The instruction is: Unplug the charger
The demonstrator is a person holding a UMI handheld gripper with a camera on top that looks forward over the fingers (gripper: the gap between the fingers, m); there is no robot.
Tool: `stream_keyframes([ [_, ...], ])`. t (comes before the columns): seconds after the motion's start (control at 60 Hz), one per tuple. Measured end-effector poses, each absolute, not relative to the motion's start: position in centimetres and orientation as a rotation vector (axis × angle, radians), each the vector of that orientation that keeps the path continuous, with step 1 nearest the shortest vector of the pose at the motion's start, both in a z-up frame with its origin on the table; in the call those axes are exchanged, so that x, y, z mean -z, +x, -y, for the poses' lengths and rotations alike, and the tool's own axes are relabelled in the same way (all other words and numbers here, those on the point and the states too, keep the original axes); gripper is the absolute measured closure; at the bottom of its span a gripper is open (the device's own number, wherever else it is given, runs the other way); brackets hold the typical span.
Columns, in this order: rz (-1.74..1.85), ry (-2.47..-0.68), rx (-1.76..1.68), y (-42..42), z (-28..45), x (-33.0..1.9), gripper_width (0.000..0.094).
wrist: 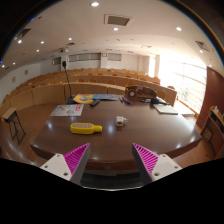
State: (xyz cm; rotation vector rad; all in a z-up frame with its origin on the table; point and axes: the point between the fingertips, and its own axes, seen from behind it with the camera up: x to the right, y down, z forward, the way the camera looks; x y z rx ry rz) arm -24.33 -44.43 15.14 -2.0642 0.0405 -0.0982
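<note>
My gripper [111, 160] hangs above the near edge of a dark brown wooden table [110, 140], its two pink-padded fingers [76, 157] wide apart with nothing between them. Well beyond the fingers, near the middle of the table, sits a small white charger-like object [121, 121] with a thin cable trailing from it. To its left lies a yellow elongated object [86, 128]. The charger is too small to tell what it is plugged into.
Farther back on the table lie a white sheet or booklet [68, 110], a yellow-and-blue item [85, 98], a dark bag-like object [140, 95] and papers [165, 109]. Chairs [13, 120] stand at both sides. A tripod [67, 80] stands behind; bright windows [185, 80] at right.
</note>
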Motion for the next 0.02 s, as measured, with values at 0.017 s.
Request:
stream_keyframes([
  [0.017, -0.041, -2.065, 0.102, -24.29, 44.53, -15.14, 0.0082],
])
